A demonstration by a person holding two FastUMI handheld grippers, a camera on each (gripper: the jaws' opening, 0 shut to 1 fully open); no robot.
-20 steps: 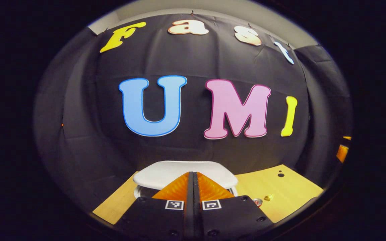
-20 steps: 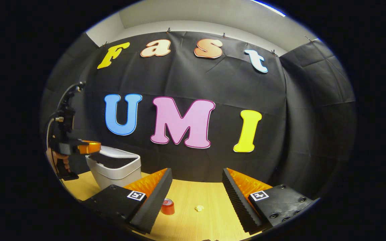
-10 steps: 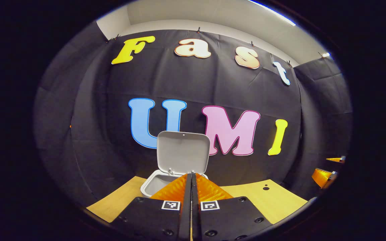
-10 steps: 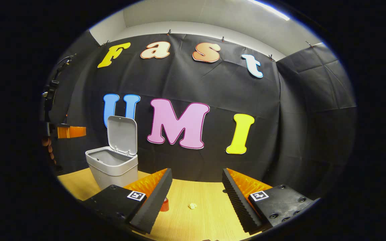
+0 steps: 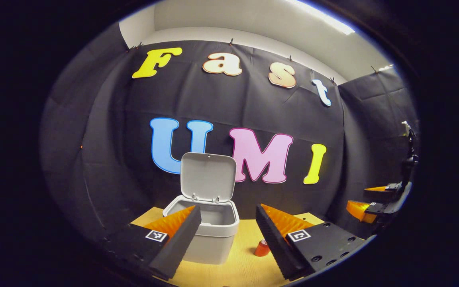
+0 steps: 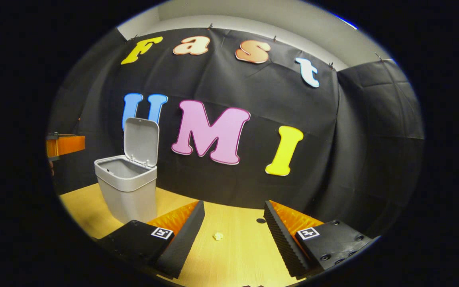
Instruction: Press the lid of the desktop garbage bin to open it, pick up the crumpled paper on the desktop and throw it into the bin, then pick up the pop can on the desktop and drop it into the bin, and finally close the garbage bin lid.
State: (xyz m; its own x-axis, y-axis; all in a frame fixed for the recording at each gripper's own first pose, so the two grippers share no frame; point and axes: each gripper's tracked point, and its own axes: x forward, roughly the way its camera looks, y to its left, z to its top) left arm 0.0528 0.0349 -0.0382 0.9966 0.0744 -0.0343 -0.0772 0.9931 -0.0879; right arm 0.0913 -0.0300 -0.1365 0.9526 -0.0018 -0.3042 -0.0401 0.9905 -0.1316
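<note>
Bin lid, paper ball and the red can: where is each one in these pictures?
bin lid (image 5: 208, 175), left gripper view, middle of its raised inner face.
paper ball (image 6: 218, 236), right gripper view, centre of the crumpled lump on the desktop.
red can (image 5: 261, 248), left gripper view, its side wall.

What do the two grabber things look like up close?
Each is chunky and black. The left gripper and right gripper both have two wedge-shaped fingers with ridged, bumpy inner pads. On top of each finger sits a small square black-and-white marker, and round screws dot the black body.
</note>
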